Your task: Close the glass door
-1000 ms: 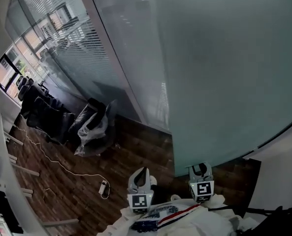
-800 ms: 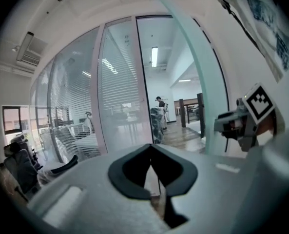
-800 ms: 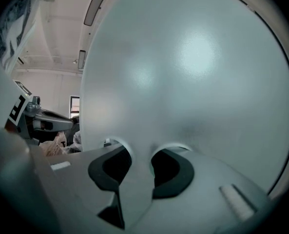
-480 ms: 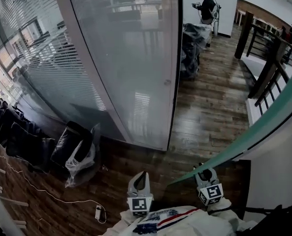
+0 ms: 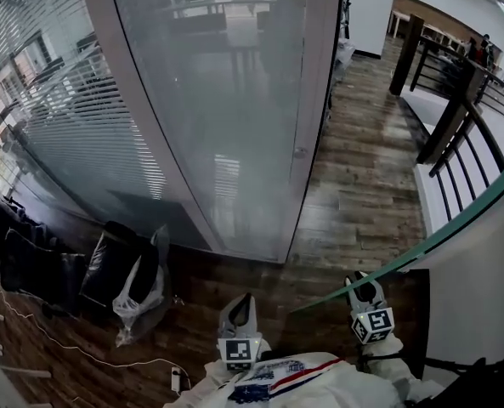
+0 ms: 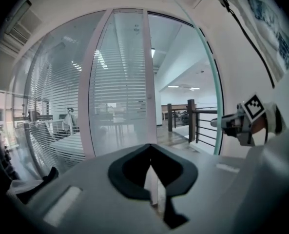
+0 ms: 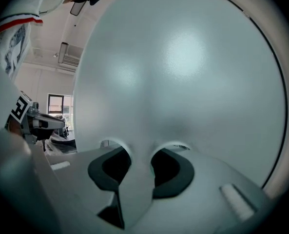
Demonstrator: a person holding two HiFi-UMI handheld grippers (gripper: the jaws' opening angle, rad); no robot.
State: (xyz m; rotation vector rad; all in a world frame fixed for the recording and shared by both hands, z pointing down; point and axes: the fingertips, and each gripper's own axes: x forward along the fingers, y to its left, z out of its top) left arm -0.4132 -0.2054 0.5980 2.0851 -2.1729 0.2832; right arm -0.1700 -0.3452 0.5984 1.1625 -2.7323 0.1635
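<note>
Between right gripper (image 5: 364,286) jaws glass door (image 7: 183,82) edge clamped; left gripper (image 5: 241,303) jaws together; railing (image 5: 455,117) beyond

I find no words or numbers that I can read. My left gripper (image 5: 245,303) and right gripper (image 5: 361,280) each bear a black-and-white square marker, which is a pattern only and not lettering. The blue print on my shirt (image 5: 264,379) is too blurred to make out.
</note>
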